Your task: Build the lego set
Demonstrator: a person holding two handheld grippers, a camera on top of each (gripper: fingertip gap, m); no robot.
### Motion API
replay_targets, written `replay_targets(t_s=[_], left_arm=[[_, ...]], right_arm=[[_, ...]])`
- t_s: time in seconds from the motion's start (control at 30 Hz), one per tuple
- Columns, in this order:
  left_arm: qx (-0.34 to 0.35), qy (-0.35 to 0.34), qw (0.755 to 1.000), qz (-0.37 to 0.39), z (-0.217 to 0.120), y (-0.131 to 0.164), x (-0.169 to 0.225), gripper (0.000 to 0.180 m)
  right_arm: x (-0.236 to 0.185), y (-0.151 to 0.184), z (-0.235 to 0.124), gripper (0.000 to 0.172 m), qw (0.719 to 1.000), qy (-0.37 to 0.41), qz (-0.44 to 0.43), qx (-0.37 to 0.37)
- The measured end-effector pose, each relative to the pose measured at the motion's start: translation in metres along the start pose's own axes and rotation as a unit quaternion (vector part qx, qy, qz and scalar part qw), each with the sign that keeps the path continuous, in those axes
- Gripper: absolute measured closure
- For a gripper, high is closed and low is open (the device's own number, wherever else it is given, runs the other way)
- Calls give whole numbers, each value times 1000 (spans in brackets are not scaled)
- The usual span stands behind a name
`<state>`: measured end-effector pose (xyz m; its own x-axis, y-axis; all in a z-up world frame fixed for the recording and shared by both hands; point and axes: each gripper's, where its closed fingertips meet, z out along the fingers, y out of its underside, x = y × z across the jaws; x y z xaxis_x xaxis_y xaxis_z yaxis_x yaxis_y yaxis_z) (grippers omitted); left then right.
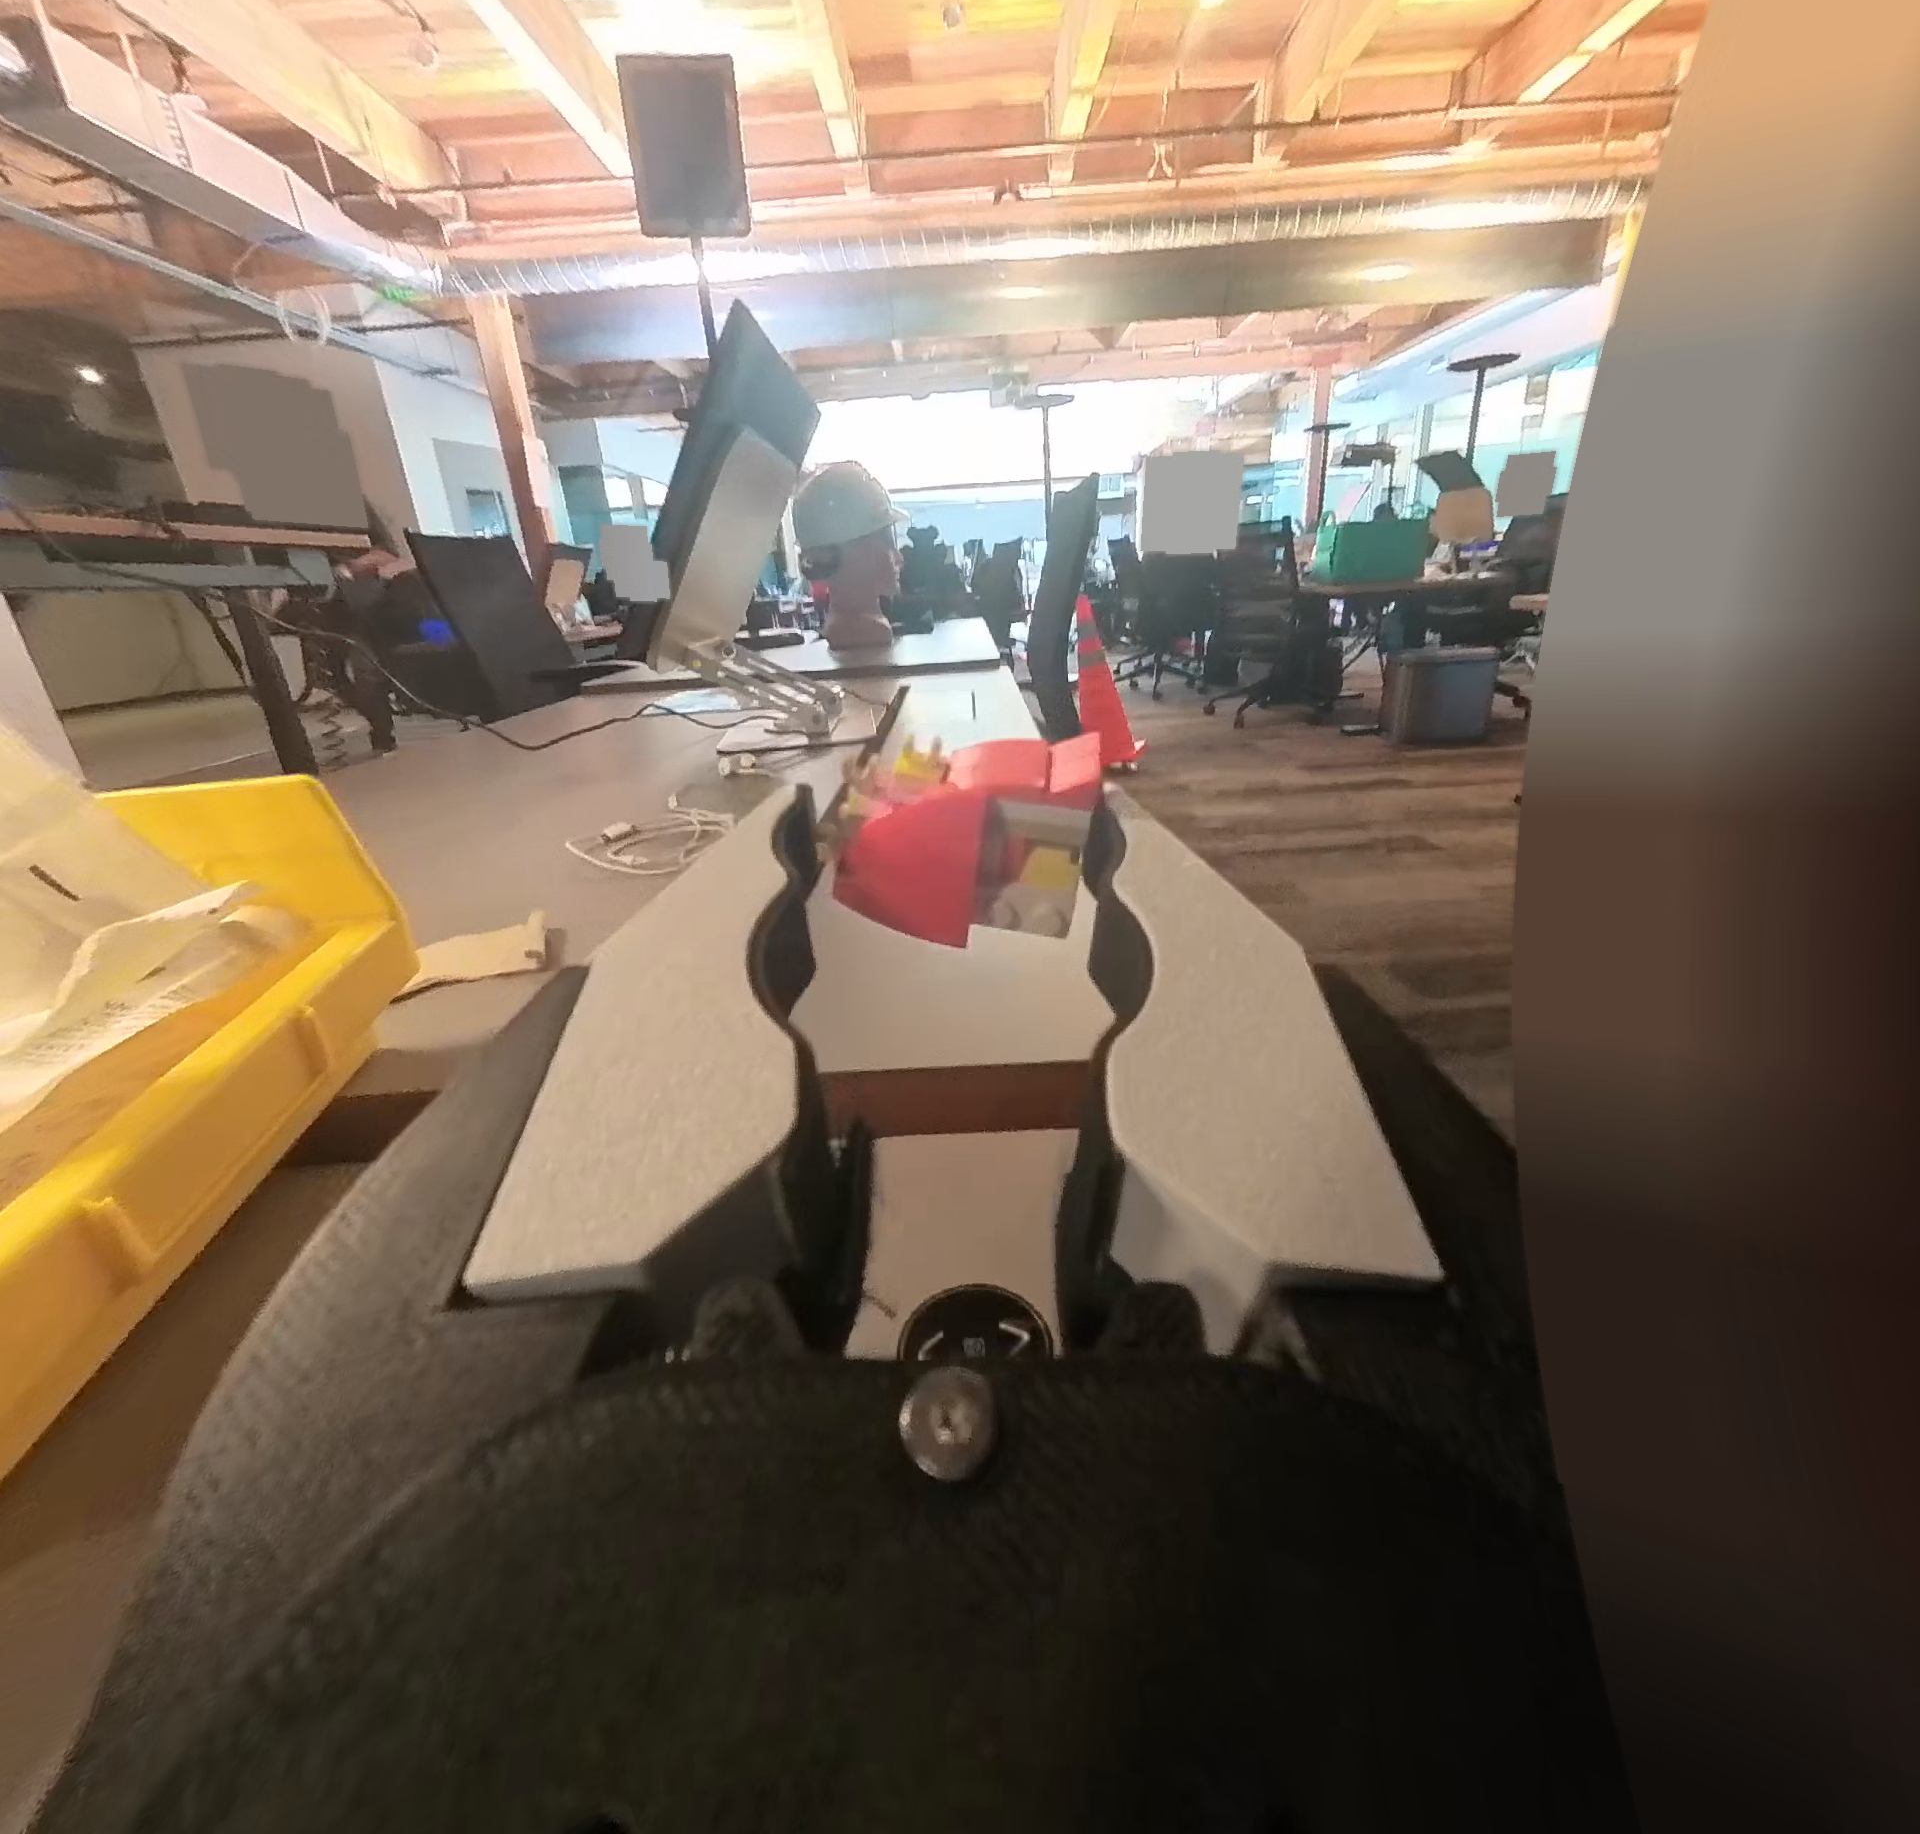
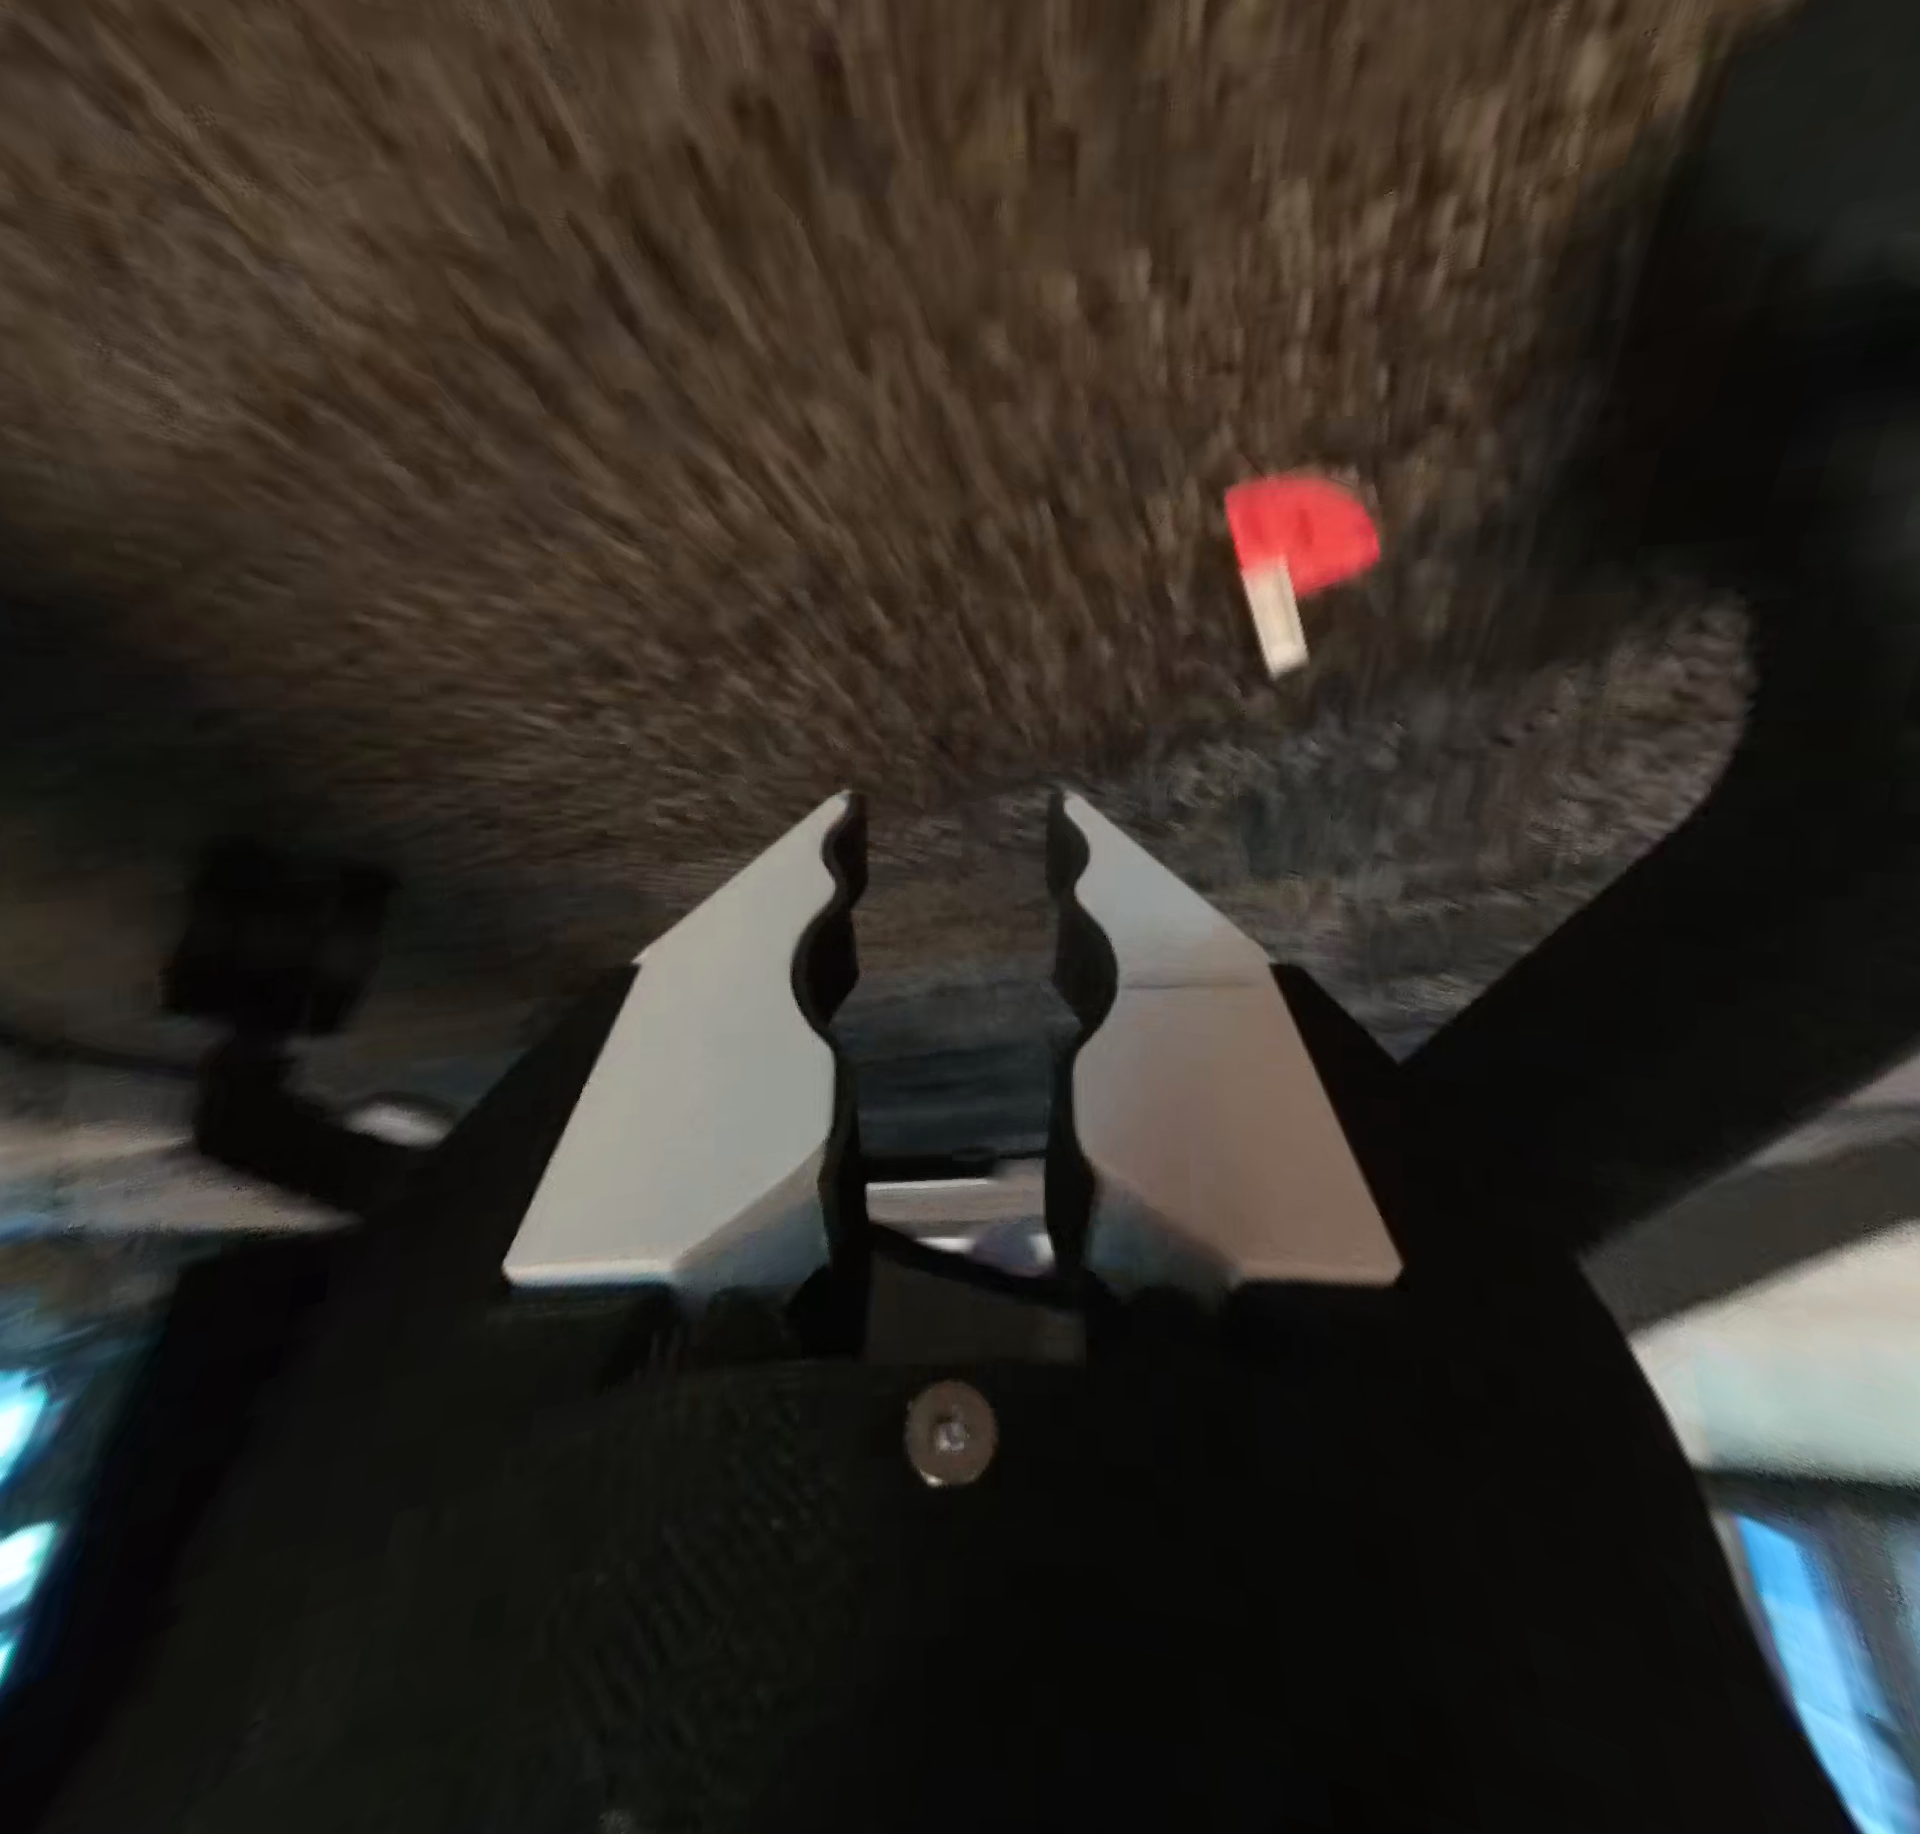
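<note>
Left claw point(image 1: 961, 828) is up over the desk point(image 1: 499, 828), and a red toy brick model point(image 1: 966, 849) with grey and yellow pieces sits between its fingertips, both pads pressed against its sides. Off to its left, a yellow bin point(image 1: 208, 1005) and a white cable point(image 1: 644, 839); ahead and to the right, an orange cone point(image 1: 1101, 693). Right claw point(image 2: 956, 818) points down at blurred brown carpet point(image 2: 623, 382), jaws apart on nothing. A small red and white piece point(image 2: 1299, 548) lies ahead, well to its right.

Right gripper point(image 2: 956, 808), fingers apart and bare, above blurred carpet point(image 2: 727, 382) near red piece point(image 2: 1304, 537).
</note>
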<state>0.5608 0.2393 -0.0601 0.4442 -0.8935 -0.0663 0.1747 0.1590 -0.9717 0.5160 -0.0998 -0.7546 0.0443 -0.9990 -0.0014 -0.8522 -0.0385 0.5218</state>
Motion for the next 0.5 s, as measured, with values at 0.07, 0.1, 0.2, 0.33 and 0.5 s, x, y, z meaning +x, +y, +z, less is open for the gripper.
replay_targets(t_s=[0.07,0.1,0.2,0.33,0.5], left_arm=[[-15,6,1000,3,3,5,2,130],[-19,9,1000,4,3,6,4,130],[-22,9,1000,7,4,7,4,130],[-31,10,999,13,4,9,6,130],[-40,13,999,30,5,12,11,131]], right_arm=[[11,10,9,134,997,62,-49,1],[19,8,10,132,992,96,-79,2],[30,-3,7,133,984,141,-104,14],[44,-1,12,139,983,158,-93,5],[45,-2,17,141,988,144,-58,23]])
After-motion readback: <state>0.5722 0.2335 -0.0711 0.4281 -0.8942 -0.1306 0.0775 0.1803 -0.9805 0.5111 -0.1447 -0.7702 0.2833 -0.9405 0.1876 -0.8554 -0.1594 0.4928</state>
